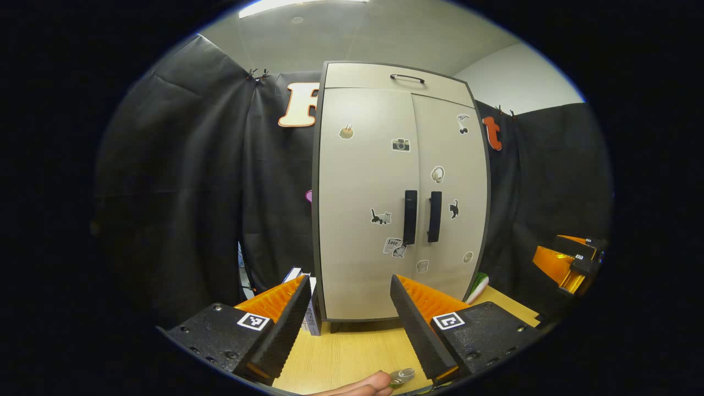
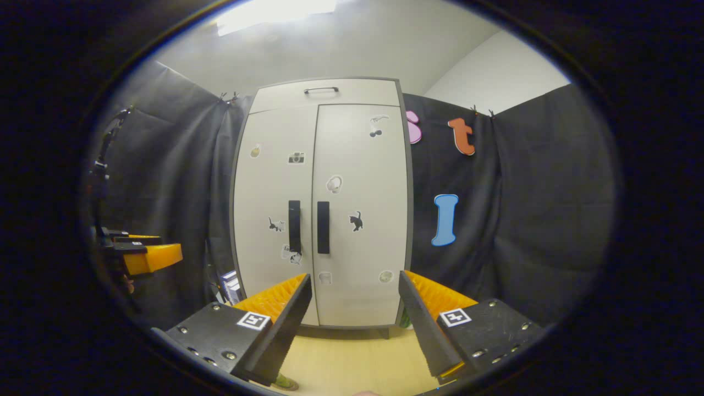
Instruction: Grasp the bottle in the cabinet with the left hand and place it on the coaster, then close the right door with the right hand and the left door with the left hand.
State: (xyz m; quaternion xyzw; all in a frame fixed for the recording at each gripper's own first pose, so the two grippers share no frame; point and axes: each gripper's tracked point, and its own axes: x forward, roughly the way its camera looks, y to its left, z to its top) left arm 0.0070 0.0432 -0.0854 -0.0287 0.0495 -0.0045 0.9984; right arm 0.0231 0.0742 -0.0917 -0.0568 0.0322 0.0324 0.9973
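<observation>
Straight ahead of both grippers stands the cabinet (image 1: 401,187), upright on the table (image 1: 352,352), both doors flush — so by the look of it the task is at its end, or the doors would have to be opened for anything more. We cannot see the bottle itself for sure; at the bottom edge of the left gripper view a small clear rounded thing (image 1: 402,376) sits by a fingertip (image 1: 363,386), maybe the bottle top, too cropped to tell. Coaster not made out.

Left gripper (image 1: 347,313) is spread wide, nothing between its fingers; it faces the left door (image 1: 363,198), whose handle (image 1: 410,216) runs vertical, just beside the right door's handle (image 1: 434,216). Right gripper (image 2: 355,316) is also spread and empty, centred on the door seam. It shows too at the far right of the left gripper view.

Doors are pale, with small stickers; a top drawer (image 1: 396,77) has a thin handle. We judge both grippers about equally near, the left slightly closer.
</observation>
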